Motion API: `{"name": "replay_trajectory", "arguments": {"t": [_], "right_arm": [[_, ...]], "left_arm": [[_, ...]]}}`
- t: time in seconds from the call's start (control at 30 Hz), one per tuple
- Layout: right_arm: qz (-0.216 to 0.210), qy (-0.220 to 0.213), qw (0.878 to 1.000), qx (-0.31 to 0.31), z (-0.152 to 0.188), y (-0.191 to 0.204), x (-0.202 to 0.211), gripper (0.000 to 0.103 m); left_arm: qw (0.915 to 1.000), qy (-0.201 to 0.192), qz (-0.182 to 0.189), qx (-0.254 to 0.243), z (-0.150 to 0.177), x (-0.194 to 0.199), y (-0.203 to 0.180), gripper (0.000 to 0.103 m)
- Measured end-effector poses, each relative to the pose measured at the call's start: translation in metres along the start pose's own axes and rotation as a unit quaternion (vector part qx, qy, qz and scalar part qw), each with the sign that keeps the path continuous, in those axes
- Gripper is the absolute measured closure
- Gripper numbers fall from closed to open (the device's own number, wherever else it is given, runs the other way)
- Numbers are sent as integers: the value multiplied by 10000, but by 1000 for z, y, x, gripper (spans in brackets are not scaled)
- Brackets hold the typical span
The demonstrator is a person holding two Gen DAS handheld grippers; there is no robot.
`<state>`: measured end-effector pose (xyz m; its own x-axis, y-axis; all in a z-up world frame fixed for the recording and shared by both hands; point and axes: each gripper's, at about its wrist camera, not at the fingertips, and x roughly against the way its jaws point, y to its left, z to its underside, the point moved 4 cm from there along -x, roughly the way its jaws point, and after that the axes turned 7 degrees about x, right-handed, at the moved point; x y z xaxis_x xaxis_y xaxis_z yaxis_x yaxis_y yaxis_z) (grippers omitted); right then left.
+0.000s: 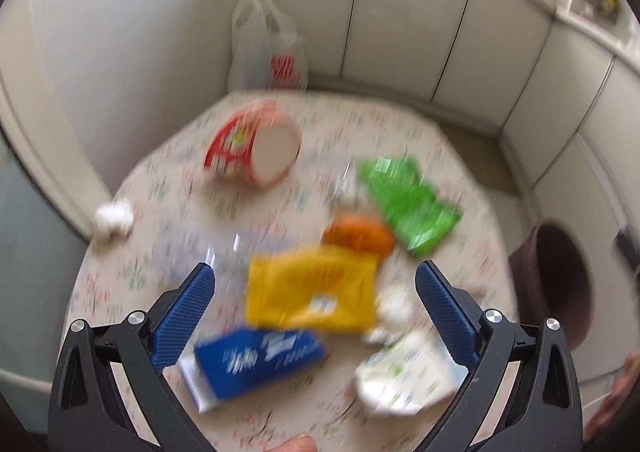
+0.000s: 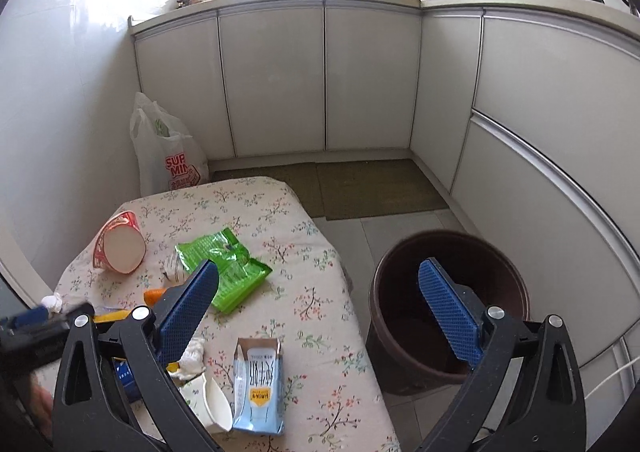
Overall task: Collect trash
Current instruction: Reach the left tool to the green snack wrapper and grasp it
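My left gripper (image 1: pixel 316 284) hangs over the table (image 1: pixel 340 124) with its blue fingers (image 1: pixel 184 316) spread wide and nothing between them; that view is badly blurred. Below it lie a yellow packet (image 1: pixel 312 292), a blue carton (image 1: pixel 256 360) nearer me, and a white wrapper (image 1: pixel 404 376) to the right of that. An orange piece (image 1: pixel 360 236) touches the far edge of the yellow packet, with a green packet (image 1: pixel 412 204) just beyond and to the right. A red and white cup (image 1: pixel 252 144) lies on its side toward the far left, and a white paper ball (image 1: pixel 114 218) sits at the left edge. My right gripper (image 2: pixel 320 312) is also wide and holds nothing; its left finger is over the table's right side, its right finger over the brown bin (image 2: pixel 448 308) that stands on the floor just beside the table. In that sharper view a pale blue carton (image 2: pixel 258 384) lies near the table's front edge, and a crumpled tissue (image 2: pixel 194 352) rests just left of it. A white plastic bag (image 2: pixel 168 152) stands on the floor behind the table against the wall.
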<state>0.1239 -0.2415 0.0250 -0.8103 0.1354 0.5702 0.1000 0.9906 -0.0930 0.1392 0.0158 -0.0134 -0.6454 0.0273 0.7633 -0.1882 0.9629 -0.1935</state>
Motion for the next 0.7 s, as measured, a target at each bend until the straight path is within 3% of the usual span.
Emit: {"name": "replay_trajectory", "arguments": {"t": [0.07,0.13,0.2,0.23,0.33,0.4,0.6,0.7], "right_arm": [[-16,-121,9999,48,-6,1,-3,7],[-23,-197,9998,97,-2,1,-9,7],[-75,-91,9999,99,7,0,-19,7],[-117,5,9999,108,10,0,-24,7],[-66,138,9997,183,10,-5,-31,7],[42,63,9998,157,6,-12,-30,7],[-127,195,9983,-530,-4,-44,-45,7],[-295,261,9954,-877,-4,-57,-49,7]], "left_arm": [[9987,-305,399,-18,-34,6,-15,6],[9983,-82,582,-42,-47,-17,-26,6],[9926,1065,509,-288,-39,-68,-34,6],[9863,1605,247,-275,-32,-95,-33,6],[9892,1435,-67,-279,-37,-123,-34,6],[9877,1520,-7,-366,-41,-139,-44,6],[9652,2437,793,518,-28,-176,-71,10],[9621,2562,590,719,-21,-192,-82,12]]}}
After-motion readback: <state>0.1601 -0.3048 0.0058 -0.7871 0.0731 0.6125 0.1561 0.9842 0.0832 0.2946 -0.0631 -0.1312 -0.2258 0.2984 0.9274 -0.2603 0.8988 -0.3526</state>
